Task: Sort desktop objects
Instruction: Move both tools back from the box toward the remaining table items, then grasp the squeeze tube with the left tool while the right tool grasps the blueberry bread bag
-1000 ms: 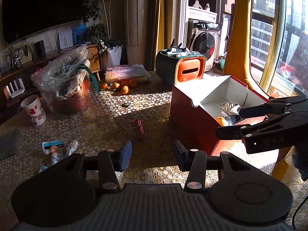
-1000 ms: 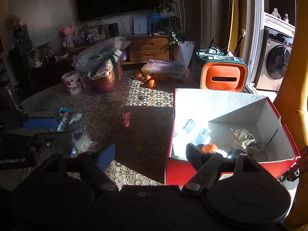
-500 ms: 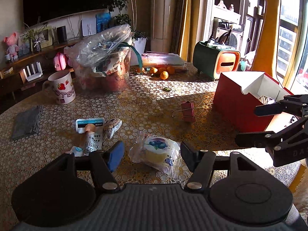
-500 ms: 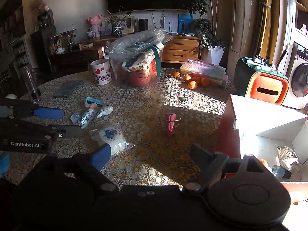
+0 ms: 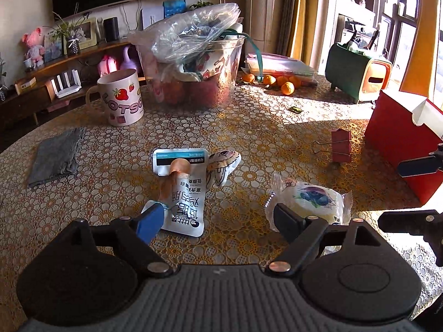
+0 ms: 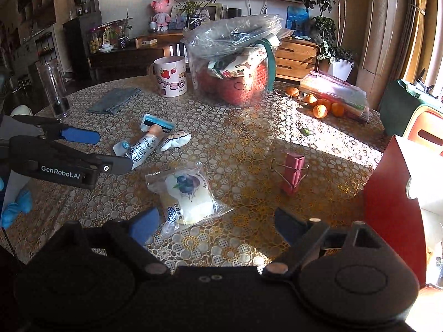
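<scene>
Jaws spread on both: left gripper (image 5: pixel 218 221) low above the pouch (image 5: pixel 184 193), right gripper (image 6: pixel 216 225) above the wrapped bun (image 6: pixel 188 196).

Red box (image 5: pixel 398 141): cut off by right edge in both views; inside not visible.
Blueberry pastry packet (image 5: pixel 313 199): near end hidden behind left gripper's right finger (image 5: pixel 288 221).
White snack pouch (image 5: pixel 185 202): lower corner covered by blue fingertip pad (image 5: pixel 151 221).
Clear bucket (image 6: pixel 235 69): contents blurred under crumpled plastic.
Small green item (image 6: pixel 306 131): too small to identify.
</scene>
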`<action>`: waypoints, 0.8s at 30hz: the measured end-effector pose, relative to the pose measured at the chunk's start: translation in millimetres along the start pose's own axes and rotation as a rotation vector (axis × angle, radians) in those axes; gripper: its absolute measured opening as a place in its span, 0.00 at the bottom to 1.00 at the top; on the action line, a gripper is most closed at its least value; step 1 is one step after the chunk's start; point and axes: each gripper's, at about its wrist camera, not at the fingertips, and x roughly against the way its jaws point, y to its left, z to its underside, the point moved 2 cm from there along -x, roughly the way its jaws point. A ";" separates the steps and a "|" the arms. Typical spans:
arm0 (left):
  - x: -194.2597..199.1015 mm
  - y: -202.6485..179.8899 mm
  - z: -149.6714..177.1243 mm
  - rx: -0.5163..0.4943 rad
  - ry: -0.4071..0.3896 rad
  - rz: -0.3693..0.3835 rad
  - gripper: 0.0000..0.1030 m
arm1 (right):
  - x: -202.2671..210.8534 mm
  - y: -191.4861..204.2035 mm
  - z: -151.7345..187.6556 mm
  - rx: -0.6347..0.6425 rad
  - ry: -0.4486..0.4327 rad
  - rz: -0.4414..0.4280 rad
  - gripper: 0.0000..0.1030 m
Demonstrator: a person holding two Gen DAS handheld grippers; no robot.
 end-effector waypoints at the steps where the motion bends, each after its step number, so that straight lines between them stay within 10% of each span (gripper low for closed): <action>1: -5.0 3.3 -0.4 0.001 0.006 0.002 0.85 | -3.5 0.4 -0.6 0.000 0.002 -0.001 0.88; 5: -24.0 16.6 -2.1 -0.011 0.011 -0.009 0.99 | -16.0 1.7 -2.7 0.006 0.007 -0.005 0.88; 24: -87.1 48.8 -4.4 0.022 0.078 0.000 0.99 | -73.9 26.8 -13.6 0.095 0.057 -0.047 0.88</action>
